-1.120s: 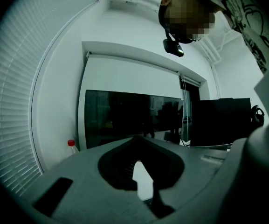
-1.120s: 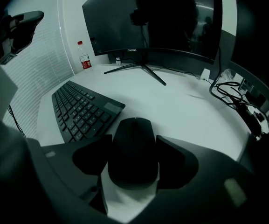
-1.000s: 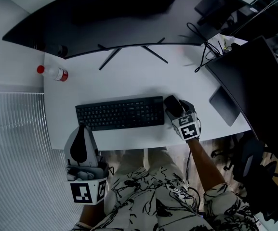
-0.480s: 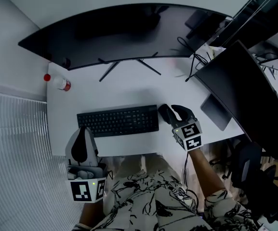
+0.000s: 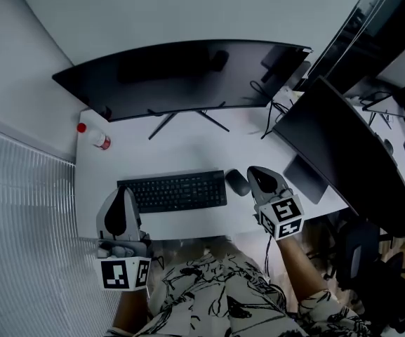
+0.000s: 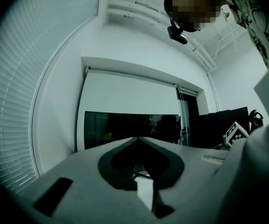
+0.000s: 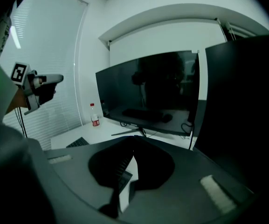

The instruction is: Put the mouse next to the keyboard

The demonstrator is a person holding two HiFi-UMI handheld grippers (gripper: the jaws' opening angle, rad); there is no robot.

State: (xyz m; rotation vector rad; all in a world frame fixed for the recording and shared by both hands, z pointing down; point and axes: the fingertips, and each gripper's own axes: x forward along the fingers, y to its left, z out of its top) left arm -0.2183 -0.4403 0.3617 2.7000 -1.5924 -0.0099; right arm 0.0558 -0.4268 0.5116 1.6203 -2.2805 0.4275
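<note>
The right claw (image 5: 256, 174) has its jaws together; they have just been closing, and nothing is between them. The left claw (image 5: 122, 194) is also closed and holds nothing. In the head view the mouse (image 5: 237, 182) lies just to the left of the right claw. It rests on the desk (image 5: 188, 142), free of both claws, just beside the right end of the keyboard (image 5: 174, 192), with a narrow gap between them. Its long axis runs from the front edge of the desk toward the monitor (image 5: 181, 72), a little slanted. The right hand is much nearer to it; the left claw is at the keyboard's other end, well apart. I judge the mouse already placed, so the coming move only needs to draw the right claw away without touching it.
</note>
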